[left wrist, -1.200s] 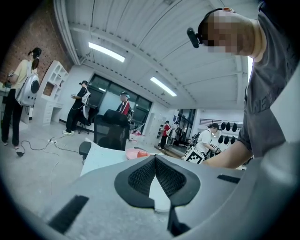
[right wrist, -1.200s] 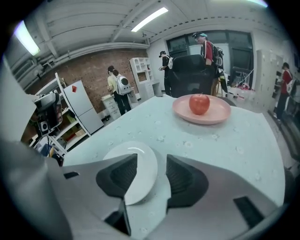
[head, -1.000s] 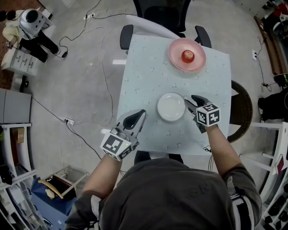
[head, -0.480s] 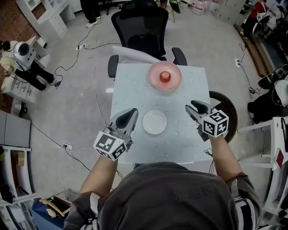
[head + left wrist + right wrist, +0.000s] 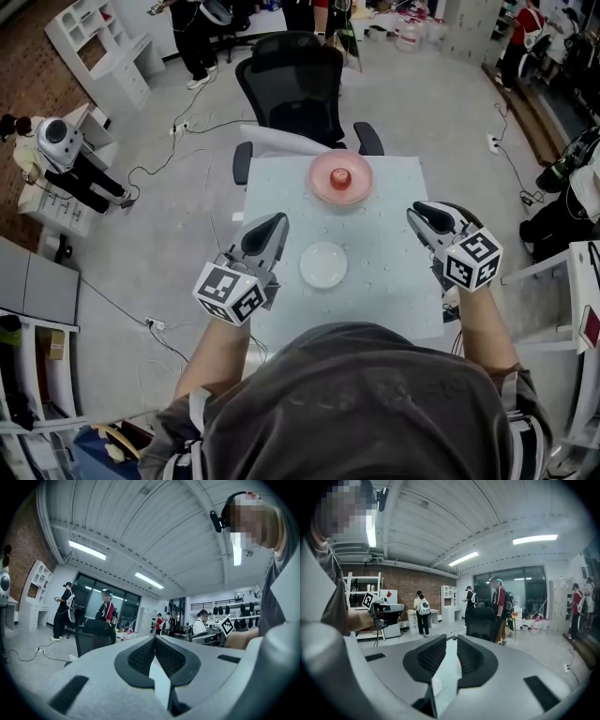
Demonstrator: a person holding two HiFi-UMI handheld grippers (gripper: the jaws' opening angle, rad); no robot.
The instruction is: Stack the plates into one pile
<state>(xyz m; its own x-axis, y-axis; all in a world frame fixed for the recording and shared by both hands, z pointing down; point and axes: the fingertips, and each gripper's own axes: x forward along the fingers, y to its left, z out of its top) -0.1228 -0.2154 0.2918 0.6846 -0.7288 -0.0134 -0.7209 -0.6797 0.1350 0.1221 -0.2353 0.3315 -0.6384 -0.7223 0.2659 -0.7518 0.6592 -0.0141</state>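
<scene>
A white plate (image 5: 323,264) lies in the middle of the pale table (image 5: 394,300). A pink plate (image 5: 340,178) with a small red thing (image 5: 341,177) on it sits at the far edge. My left gripper (image 5: 272,223) hovers left of the white plate, apart from it, its jaws shut with nothing in them (image 5: 154,639). My right gripper (image 5: 419,210) hangs over the table's right edge, well clear of both plates. Its jaws have just been closing and stand a narrow gap apart (image 5: 450,639), with nothing between them.
A black office chair (image 5: 298,89) stands at the table's far side. A brown round seat (image 5: 473,220) sits by the right edge, under my right gripper. Cables (image 5: 178,141) trail over the floor on the left. People stand at the far end of the room.
Both grippers have lifted away from the table, which looks smaller now. The right gripper left the white plate's rim, moved right, and its jaws narrowed. Neither plate has moved.
</scene>
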